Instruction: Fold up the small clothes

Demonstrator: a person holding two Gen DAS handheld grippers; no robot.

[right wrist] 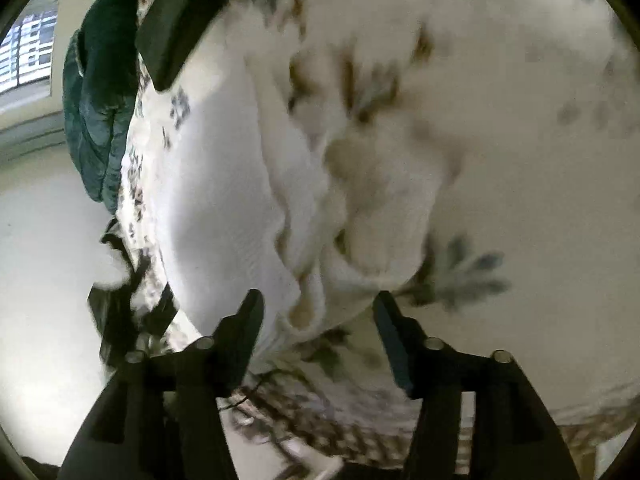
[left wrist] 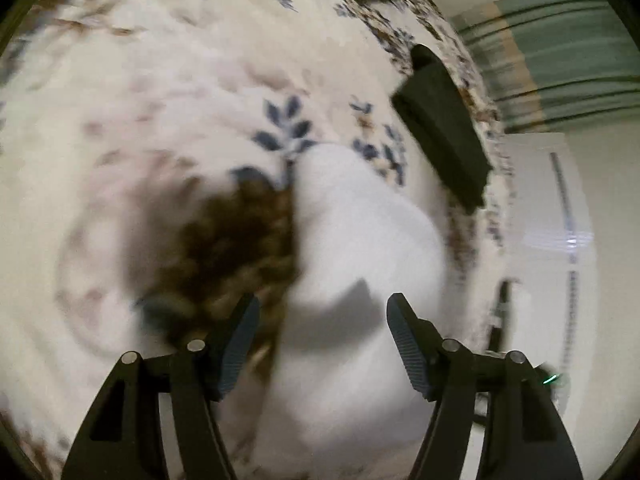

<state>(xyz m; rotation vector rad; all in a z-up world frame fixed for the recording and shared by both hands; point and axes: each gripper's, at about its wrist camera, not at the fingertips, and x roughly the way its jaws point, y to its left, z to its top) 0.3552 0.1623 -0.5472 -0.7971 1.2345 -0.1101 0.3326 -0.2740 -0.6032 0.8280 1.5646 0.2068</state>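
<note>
A small white garment lies on a floral bedspread. In the left wrist view it lies just ahead of my left gripper, which is open and empty above it. In the right wrist view the white garment shows ribbed knit and a folded, rumpled edge; my right gripper is open and empty just over its near end. Both views are motion-blurred.
A folded black item lies near the bed's edge, also in the right wrist view. A dark green garment sits at the bed's far end. White floor lies beyond the bed edge, with dark objects on it.
</note>
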